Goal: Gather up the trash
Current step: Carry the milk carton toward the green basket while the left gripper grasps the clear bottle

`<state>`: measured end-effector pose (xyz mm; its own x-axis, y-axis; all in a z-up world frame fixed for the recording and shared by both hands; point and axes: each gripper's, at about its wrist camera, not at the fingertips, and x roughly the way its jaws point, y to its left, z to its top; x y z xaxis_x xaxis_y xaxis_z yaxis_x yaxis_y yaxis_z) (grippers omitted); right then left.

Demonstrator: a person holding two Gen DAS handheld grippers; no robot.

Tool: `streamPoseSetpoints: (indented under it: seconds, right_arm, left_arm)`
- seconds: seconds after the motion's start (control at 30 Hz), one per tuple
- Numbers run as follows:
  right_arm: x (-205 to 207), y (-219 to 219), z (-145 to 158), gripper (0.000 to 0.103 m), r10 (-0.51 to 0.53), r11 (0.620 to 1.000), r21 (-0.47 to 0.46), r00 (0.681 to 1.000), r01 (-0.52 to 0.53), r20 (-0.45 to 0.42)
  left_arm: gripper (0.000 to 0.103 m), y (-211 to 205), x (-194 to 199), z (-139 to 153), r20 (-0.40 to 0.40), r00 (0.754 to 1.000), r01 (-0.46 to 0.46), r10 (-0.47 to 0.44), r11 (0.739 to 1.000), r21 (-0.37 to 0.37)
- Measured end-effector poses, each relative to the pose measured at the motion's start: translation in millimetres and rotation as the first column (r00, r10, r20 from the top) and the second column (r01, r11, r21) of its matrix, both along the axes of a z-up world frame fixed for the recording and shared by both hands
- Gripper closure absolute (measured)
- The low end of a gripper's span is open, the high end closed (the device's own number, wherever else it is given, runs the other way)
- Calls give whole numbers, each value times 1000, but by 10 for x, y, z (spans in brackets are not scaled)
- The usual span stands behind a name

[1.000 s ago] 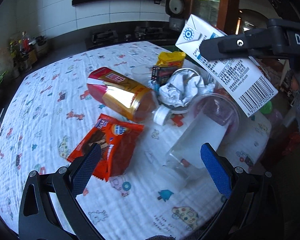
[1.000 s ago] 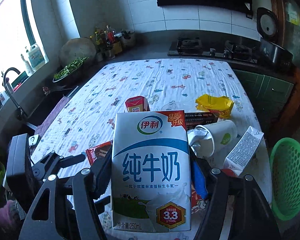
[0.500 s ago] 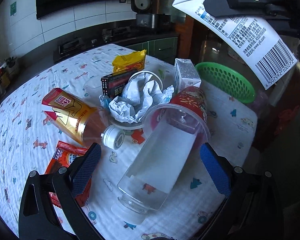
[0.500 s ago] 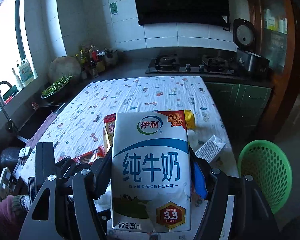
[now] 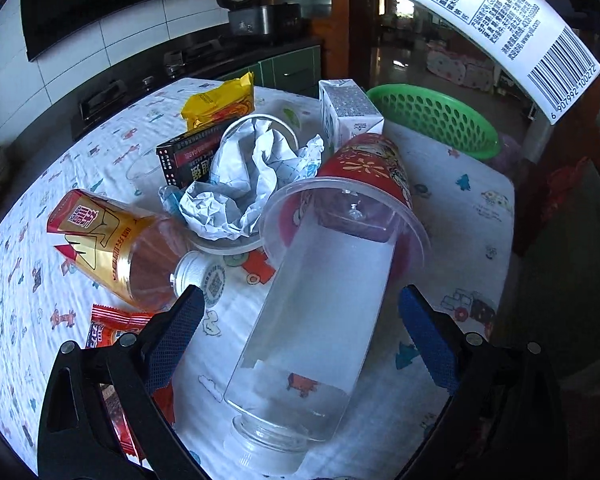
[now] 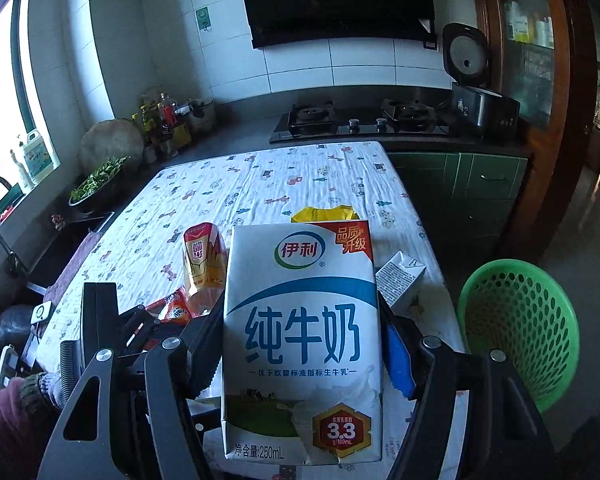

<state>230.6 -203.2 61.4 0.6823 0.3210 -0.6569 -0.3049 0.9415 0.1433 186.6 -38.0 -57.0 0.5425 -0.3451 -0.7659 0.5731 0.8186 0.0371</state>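
Right wrist view: the right hand-held gripper clamps an upright milk carton between its pads, above the near end of the worktop. A green basket sits on the floor at 3 o'clock of the carton. In the left wrist view, the left hand-held gripper stands wide, its pads astride a clear bottle lying on the cloth without touching it. At 11 o'clock of the bottle lies a tea bottle; crumpled paper fills a cup at 12 o'clock.
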Motion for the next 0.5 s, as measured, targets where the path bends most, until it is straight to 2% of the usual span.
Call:
streamPoseSetpoints:
  seconds: [0.13, 0.2, 0.33, 0.37, 0.4, 0.5]
  right_arm:
    - [-15, -54, -13, 38, -14, 1000, -7, 1000, 14, -4]
    - [-23, -89, -27, 38, -23, 1000, -10, 1000, 23, -6]
    - [-32, -172, -63, 38, -46, 999, -9, 999, 46, -16]
    - [-32, -172, -63, 38, -46, 999, -9, 999, 46, -16]
    - [-36, -185, -69, 38, -51, 999, -9, 999, 51, -17]
    - [-50, -231, -83, 38, -63, 998, -13, 998, 63, -19]
  left_arm:
    - [14, -54, 58, -67, -21, 999, 28, -28, 999, 22]
    - [22, -69, 72, -85, -29, 999, 43, -42, 999, 29]
    - [25, -107, 91, -129, -43, 997, 62, -60, 997, 49]
    - [31, -113, 87, -132, -47, 997, 70, -68, 997, 45]
    - [43, -114, 79, -130, -58, 995, 84, -82, 996, 31]
    - [45, -103, 39, -97, -53, 996, 79, -77, 996, 31]
